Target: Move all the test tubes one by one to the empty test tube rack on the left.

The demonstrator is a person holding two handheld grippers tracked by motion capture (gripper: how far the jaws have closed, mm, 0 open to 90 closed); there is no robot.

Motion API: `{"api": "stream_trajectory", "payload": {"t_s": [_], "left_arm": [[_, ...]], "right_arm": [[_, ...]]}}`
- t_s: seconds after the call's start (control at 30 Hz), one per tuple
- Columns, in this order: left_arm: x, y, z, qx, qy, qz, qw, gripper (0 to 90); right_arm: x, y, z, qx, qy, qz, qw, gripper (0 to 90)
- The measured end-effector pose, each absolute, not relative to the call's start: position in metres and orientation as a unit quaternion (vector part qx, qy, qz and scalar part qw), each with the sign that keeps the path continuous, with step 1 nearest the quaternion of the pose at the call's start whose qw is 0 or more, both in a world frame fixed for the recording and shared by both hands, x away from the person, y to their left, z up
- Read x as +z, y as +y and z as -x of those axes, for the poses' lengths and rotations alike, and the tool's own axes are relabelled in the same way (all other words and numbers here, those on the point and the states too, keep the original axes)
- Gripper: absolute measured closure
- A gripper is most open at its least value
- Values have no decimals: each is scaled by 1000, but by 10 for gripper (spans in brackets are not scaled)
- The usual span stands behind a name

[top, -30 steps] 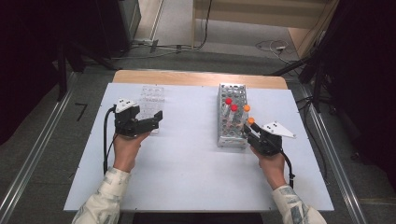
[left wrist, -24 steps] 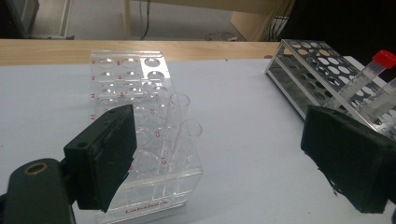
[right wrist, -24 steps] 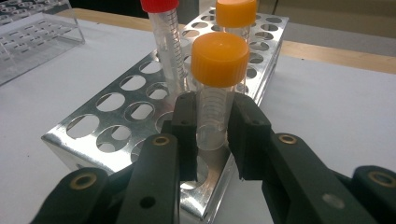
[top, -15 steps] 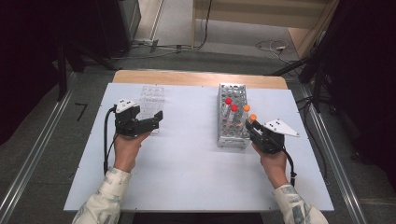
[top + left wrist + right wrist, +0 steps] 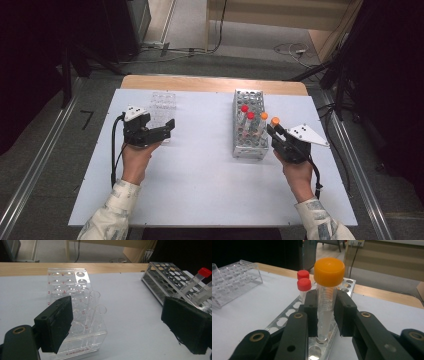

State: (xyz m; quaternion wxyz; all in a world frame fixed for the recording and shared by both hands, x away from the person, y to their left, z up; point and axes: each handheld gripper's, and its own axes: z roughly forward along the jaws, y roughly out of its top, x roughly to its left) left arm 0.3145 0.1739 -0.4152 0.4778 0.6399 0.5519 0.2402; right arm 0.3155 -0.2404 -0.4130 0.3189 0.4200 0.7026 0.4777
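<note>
Right claw (image 5: 325,315) gripping orange-capped tube (image 5: 328,290) above metal rack (image 5: 248,125), left claw (image 5: 125,327) open

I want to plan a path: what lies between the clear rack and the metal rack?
Only bare white table lies between the clear rack and the metal rack, as the high view shows.

White table (image 5: 200,190), clear rack (image 5: 163,106) (left), metal rack (image 5: 248,147) w/ tubes

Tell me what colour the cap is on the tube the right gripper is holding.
Orange. The cap tops the tube clamped in the right gripper; clearest in the right gripper view.
</note>
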Motion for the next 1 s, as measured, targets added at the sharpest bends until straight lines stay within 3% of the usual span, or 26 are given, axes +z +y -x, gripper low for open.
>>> {"api": "stream_trajectory", "payload": {"t_s": [0.27, 0.7, 1.0], "left_arm": [[-413, 169, -313, 241, 547, -641, 481, 110], [-407, 156, -304, 237, 525, -651, 494, 110], [-402, 134, -295, 222, 492, -674, 504, 111]], "right_arm": [[-406, -226, -304, 496, 710, -399, 301, 709], [-412, -151, -282, 521, 757, -322, 229, 709], [-434, -107, -290, 503, 784, -305, 198, 710]]}}
